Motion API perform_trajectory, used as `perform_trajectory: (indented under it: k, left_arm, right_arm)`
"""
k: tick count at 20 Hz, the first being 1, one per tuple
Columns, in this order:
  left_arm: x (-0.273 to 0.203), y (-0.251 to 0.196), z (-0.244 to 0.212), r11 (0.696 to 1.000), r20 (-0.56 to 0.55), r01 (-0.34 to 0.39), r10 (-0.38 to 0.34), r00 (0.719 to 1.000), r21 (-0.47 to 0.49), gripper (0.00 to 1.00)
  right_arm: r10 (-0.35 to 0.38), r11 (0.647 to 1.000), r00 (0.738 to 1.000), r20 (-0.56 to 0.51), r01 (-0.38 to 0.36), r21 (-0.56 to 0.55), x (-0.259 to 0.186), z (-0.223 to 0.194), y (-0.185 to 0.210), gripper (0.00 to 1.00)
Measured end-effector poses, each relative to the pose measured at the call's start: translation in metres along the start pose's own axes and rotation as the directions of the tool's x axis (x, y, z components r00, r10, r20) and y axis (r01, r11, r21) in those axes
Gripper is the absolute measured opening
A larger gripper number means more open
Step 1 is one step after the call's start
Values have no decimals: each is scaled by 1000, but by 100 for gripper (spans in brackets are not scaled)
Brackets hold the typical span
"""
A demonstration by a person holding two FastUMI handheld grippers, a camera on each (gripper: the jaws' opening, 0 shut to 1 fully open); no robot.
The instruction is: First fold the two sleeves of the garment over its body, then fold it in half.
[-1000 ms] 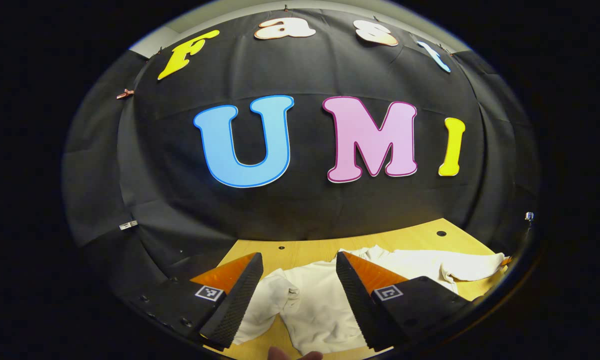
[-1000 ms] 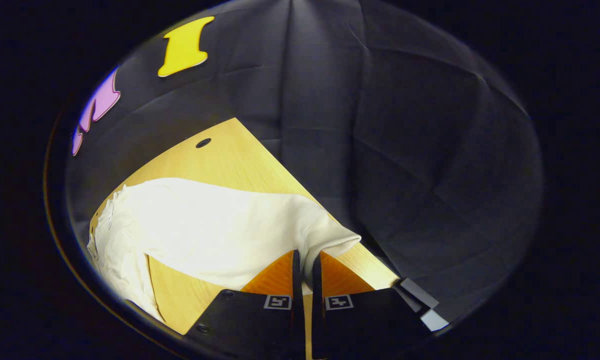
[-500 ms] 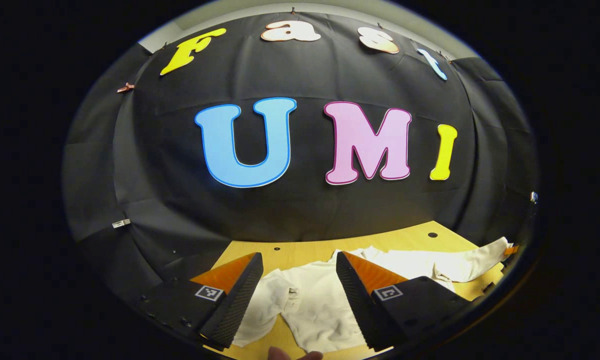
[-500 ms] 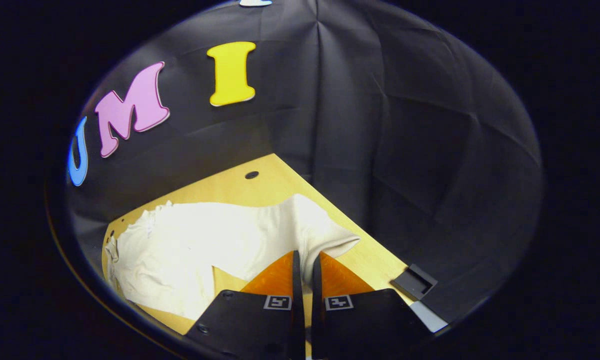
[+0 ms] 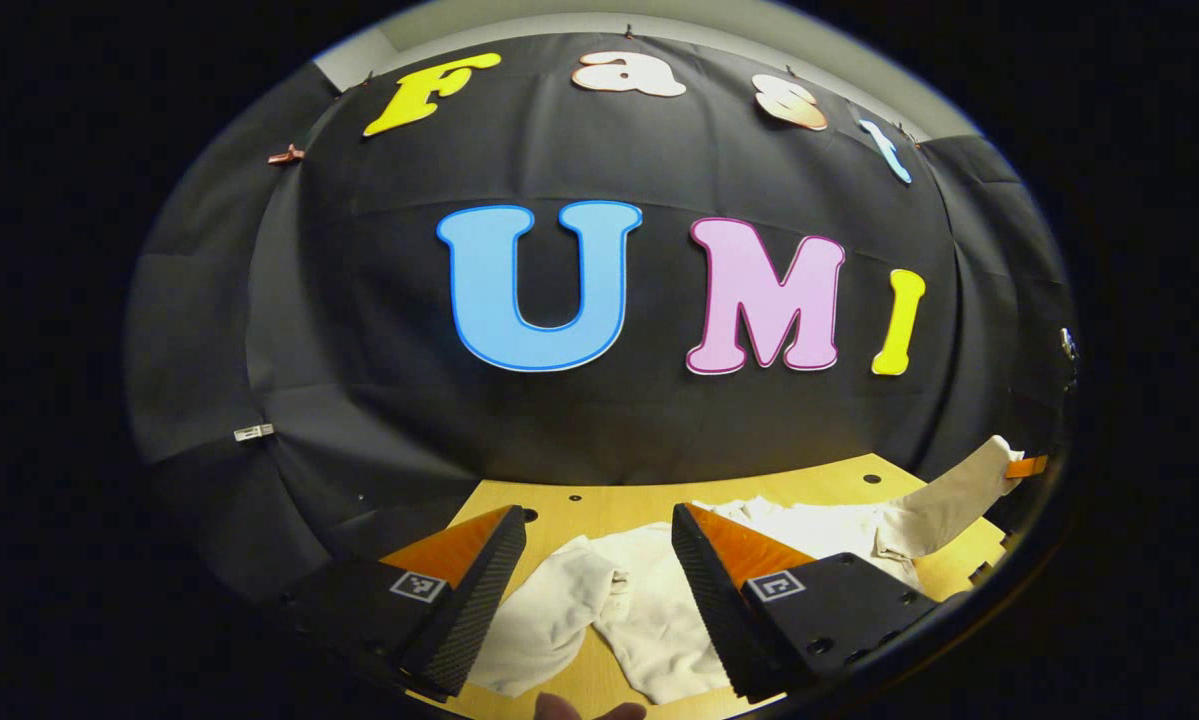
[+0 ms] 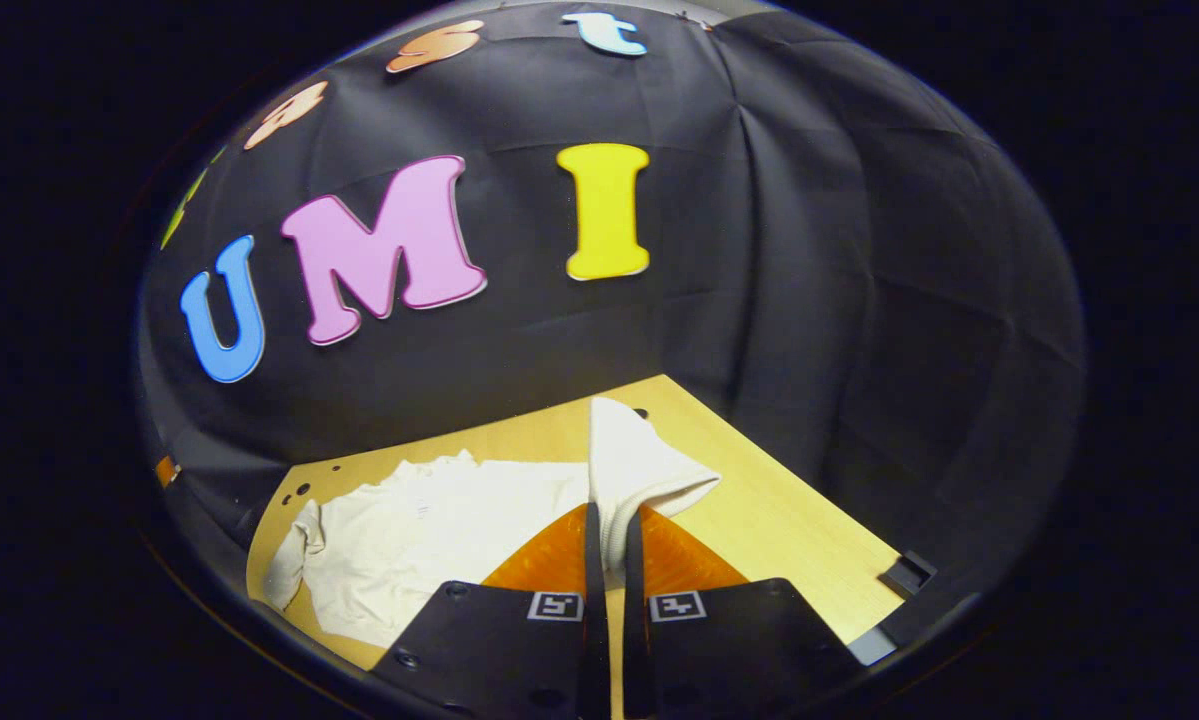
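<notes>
You are working in a recording booth, not a home: black cloth wall point(image 5: 379, 420) pinned with clips point(image 5: 253, 432) encloses a bare wooden counter point(image 6: 779, 520) with drilled holes.

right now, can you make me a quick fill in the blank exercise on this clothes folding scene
1. The right gripper is shut on one ____ of the white cloth garment.
2. The left gripper hangs over the garment with its jaws ____.
3. The garment lies on a light ____ table.
4. In the left gripper view, the sleeve in the right gripper's grip is ____ off the table.

Missing words: sleeve; open; wooden; lifted
</notes>
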State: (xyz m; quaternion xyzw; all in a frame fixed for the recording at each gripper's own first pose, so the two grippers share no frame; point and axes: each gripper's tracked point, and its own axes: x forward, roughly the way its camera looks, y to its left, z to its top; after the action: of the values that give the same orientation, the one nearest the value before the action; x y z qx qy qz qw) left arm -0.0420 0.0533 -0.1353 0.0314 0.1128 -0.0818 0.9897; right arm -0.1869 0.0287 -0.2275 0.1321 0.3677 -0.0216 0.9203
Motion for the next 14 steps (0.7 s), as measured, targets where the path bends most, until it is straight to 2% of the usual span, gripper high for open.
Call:
perform_trajectory:
  k: [6,10,14]
  left_arm:
    - [8,48,-19,998,-25,-54,54,998,-37,93]
    - [11,74,-33,995,-39,-89,88,995,-35,95]
    - [11,94,-51,992,-58,-118,115,992,-54,95]
  right_arm:
    - [170,985,985,11,-169,-46,20,9,126,10]
    - [270,961,963,-10,-270,-66,34,-2,198,9]
    - [342,935,938,-58,-345,-79,45,-22,255,9]
